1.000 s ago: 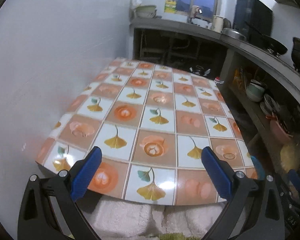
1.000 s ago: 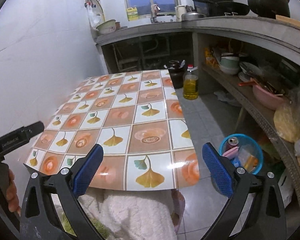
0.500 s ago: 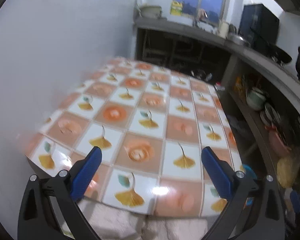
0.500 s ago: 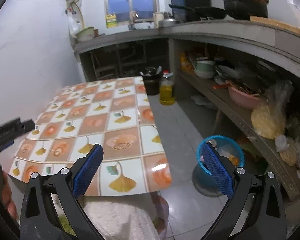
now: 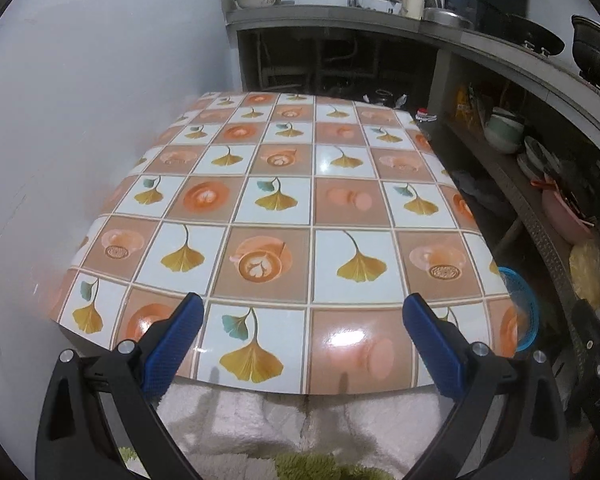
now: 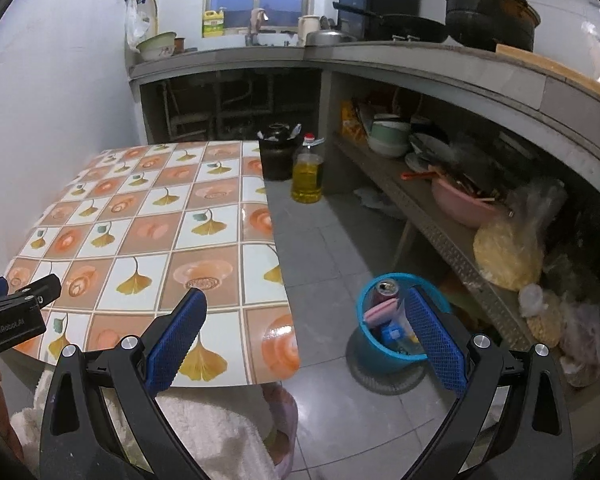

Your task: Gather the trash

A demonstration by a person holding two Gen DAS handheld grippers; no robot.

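Observation:
A blue mesh trash bin (image 6: 384, 350) stands on the floor right of the table, holding a can (image 6: 386, 290), a pink item and other scraps. Its rim shows at the right in the left wrist view (image 5: 520, 300). My left gripper (image 5: 302, 340) is open and empty over the near edge of the table (image 5: 300, 208), which bears a patterned oilcloth. My right gripper (image 6: 304, 340) is open and empty, hovering above the table's near right corner (image 6: 276, 344) and the floor, with its right finger in front of the bin. The left gripper also shows at the left edge of the right wrist view (image 6: 12, 312).
A low shelf (image 6: 440, 220) with bowls, a pink basin (image 6: 464, 206) and bagged food (image 6: 508, 256) runs along the right. An oil bottle (image 6: 307, 174) and a black pot (image 6: 276, 156) stand on the floor. A white wall (image 5: 80, 120) borders the table's left side.
The left gripper swung back over the table's near edge. The right gripper turned further right, bringing the blue bin and floor more into view. Both stayed open.

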